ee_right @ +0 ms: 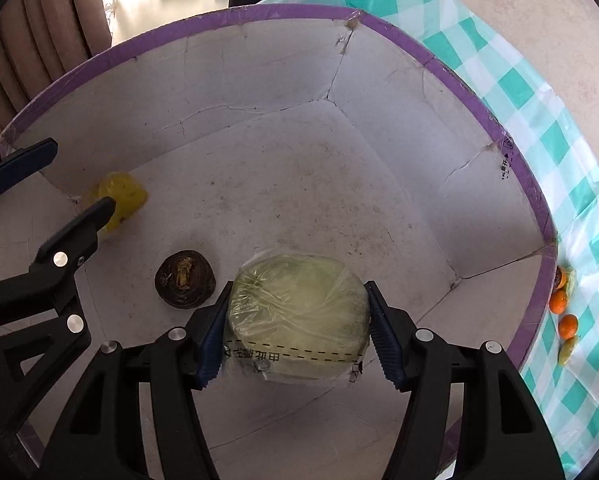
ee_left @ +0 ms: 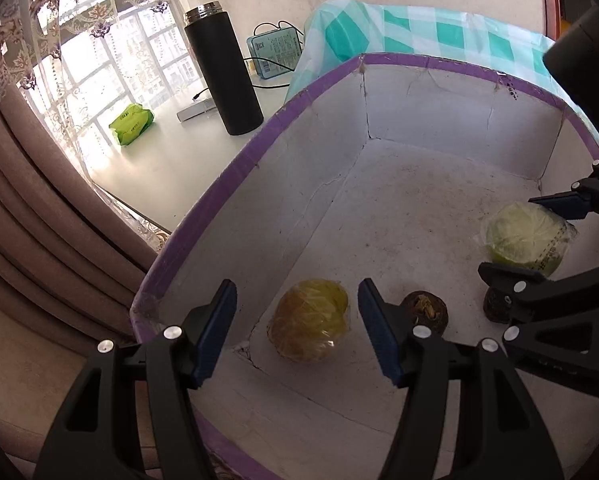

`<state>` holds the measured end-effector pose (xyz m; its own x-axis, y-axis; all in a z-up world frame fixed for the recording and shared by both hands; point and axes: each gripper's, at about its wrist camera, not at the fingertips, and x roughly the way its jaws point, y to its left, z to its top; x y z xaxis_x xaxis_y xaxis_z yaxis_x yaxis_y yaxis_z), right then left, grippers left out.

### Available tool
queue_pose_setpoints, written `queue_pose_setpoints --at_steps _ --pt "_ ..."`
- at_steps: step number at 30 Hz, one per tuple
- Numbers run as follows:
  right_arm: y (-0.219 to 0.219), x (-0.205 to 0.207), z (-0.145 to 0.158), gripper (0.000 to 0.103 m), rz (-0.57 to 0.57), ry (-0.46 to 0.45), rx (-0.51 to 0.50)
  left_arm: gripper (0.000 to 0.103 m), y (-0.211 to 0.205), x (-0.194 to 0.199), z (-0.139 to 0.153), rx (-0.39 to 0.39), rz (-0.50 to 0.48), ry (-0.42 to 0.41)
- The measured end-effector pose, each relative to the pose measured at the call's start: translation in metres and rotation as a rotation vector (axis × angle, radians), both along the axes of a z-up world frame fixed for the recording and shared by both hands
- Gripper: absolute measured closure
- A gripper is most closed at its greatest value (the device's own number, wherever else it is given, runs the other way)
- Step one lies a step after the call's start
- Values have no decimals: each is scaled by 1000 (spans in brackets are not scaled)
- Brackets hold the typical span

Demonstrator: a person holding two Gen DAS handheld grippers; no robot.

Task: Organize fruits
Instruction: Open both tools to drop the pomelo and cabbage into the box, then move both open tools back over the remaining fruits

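Checkered cloth under purple-rimmed box (ee_right: 451, 60); inside, right gripper (ee_right: 295, 332) straddles wrapped green fruit (ee_right: 299, 312), pads at its sides, grip unclear, while left gripper (ee_left: 299, 332) hangs spread above wrapped yellow fruit (ee_left: 309, 324) in the corner, directly below and nearest.

The table (ee_left: 167, 160) has a pale, smooth top at the far left, and a green-and-white checked cloth (ee_right: 531, 92) covers it at the right. On the bare part stand a black flask (ee_left: 223, 68), a green packet (ee_left: 132, 123), a flat white box (ee_left: 195, 109) and a blue box (ee_left: 274, 51) with a black cable. On the cloth sits a large white carton (ee_right: 399, 92) with a purple rim. Just right of the carton, small oranges (ee_right: 563, 314) lie on the cloth.
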<state>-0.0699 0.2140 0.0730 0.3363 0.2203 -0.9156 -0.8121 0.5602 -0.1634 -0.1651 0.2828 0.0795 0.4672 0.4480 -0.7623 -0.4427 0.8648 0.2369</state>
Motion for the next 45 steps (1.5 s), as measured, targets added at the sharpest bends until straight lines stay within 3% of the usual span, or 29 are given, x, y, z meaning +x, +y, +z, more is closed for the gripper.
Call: queue_pose_setpoints --at_steps 6,8,9,12,14,18,20,22,26,31,35,38,41,43,45 --pt "-10 -7 5 26 -16 -80 21 35 -3 1 -1 17 0 17" --pt "-14 -11 10 21 -22 -151 31 34 -5 -1 2 36 7 5" --pt "-16 -12 14 19 -18 -195 46 26 -6 -3 6 62 28 -13" --pt "-29 -21 33 18 0 -282 155 8 -11 -20 34 174 79 -148" --pt "-41 -27 52 17 -5 -357 251 2 -17 -35 60 227 96 -277" --pt "-88 -37 97 17 -73 -515 477 2 -43 -68 109 244 53 -541" --pt "-120 -36 116 17 -133 -563 588 2 -62 -76 125 235 -5 -625" --pt "-155 -30 124 17 -198 -583 659 2 -86 -80 135 239 -59 -682" --pt "-213 5 104 17 -358 -484 626 2 -146 -74 138 235 -215 -732" --pt "-288 46 38 17 -594 -293 621 2 -224 -37 106 176 -445 -655" --pt "-339 66 -1 17 -760 -208 625 2 -261 16 56 -19 -614 -510" --pt "-365 76 -23 17 -841 -165 601 2 -267 71 8 -180 -601 -345" --pt "-383 90 -38 17 -889 -154 561 2 -261 127 -36 -275 -492 -184" --pt "-394 101 -46 17 -922 -130 557 2 -256 152 -55 -338 -449 -133" --pt "-404 112 -48 17 -949 -116 580 2 -258 169 -64 -353 -430 -127"
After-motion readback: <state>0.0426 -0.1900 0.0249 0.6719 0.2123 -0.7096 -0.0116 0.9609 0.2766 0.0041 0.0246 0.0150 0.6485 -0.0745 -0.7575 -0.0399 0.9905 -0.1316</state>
